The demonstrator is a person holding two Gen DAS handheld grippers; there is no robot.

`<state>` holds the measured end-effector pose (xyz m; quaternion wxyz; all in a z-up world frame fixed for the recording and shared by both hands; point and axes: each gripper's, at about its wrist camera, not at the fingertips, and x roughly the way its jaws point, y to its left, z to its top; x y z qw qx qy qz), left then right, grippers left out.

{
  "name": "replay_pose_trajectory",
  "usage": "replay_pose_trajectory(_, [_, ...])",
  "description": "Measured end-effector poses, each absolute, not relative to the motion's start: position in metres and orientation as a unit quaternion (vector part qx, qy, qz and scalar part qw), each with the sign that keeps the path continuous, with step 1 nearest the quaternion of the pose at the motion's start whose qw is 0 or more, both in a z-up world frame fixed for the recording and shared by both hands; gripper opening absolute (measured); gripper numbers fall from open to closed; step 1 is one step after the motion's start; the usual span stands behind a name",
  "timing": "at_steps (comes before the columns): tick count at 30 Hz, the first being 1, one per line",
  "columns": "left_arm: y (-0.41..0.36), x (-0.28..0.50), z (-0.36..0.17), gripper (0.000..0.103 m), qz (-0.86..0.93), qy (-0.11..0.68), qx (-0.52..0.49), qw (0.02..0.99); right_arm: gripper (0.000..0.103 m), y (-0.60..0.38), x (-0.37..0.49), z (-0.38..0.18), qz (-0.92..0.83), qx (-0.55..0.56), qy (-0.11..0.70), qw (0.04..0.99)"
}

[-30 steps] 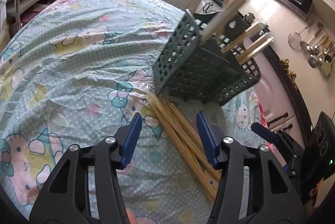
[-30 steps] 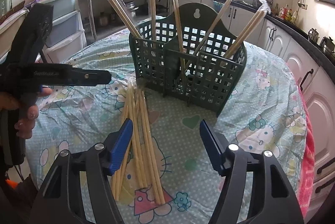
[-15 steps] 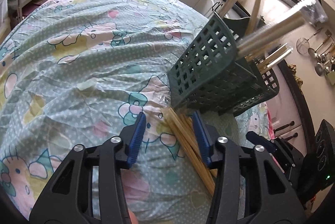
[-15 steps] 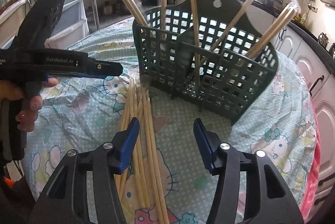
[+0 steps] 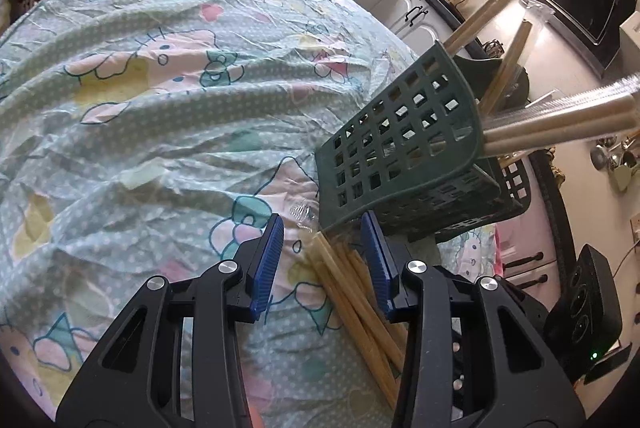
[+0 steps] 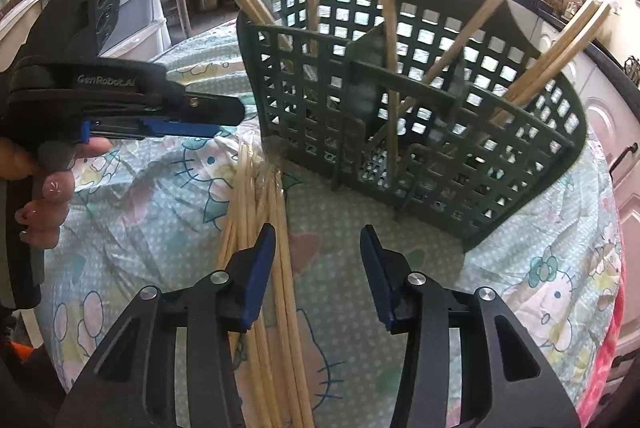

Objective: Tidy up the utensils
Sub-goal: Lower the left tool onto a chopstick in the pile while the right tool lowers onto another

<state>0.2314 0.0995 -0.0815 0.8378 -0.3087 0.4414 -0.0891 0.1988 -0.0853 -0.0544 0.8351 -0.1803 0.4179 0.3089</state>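
On the cartoon-print tablecloth (image 5: 168, 99), a loose bundle of wooden chopsticks (image 6: 260, 228) lies at seven o'clock from the green slotted basket (image 6: 420, 115), its long axis running from the basket's foot back toward the cameras; the near ends are cut off under the gripper bodies, and clear wrapping blurs the far tips. More wrapped chopsticks (image 5: 560, 123) stand tilted in the basket, their tops out of frame. The left gripper (image 5: 322, 260) slants downward, jaws closing with the bundle's far ends between the blue pads, not yet pinched. The right gripper (image 6: 318, 264) angles down more steeply, jaws closing too, its left pad over the sticks. A hand (image 6: 44, 195) grips the left tool's handle.
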Motion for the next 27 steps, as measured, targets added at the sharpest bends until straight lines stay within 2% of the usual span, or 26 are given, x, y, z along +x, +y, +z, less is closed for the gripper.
replay_pose_trajectory(11, [0.099, 0.242, -0.095, 0.028, -0.080, 0.455, -0.313, 0.830, 0.041, -0.054, 0.215, -0.065, 0.317, -0.200, 0.430, 0.822])
replay_pose_trajectory(15, [0.102, 0.241, -0.101, 0.013, -0.080, 0.457, -0.314, 0.828, 0.039, -0.045, 0.219, -0.065, 0.317, -0.198, 0.432, 0.821])
replay_pose_trajectory(17, [0.104, 0.240, -0.104, 0.011, -0.083, 0.456, -0.322, 0.825, 0.038, -0.039, 0.223, -0.066, 0.318, -0.195, 0.435, 0.820])
replay_pose_trajectory(21, [0.106, 0.239, -0.104, 0.005, -0.092, 0.453, -0.320, 0.827, 0.032, -0.035, 0.230, -0.067, 0.321, -0.183, 0.443, 0.816])
replay_pose_trajectory(27, [0.112, 0.231, -0.103, 0.004, -0.101, 0.447, -0.317, 0.830, 0.020, -0.021, 0.238, -0.069, 0.337, -0.156, 0.460, 0.806])
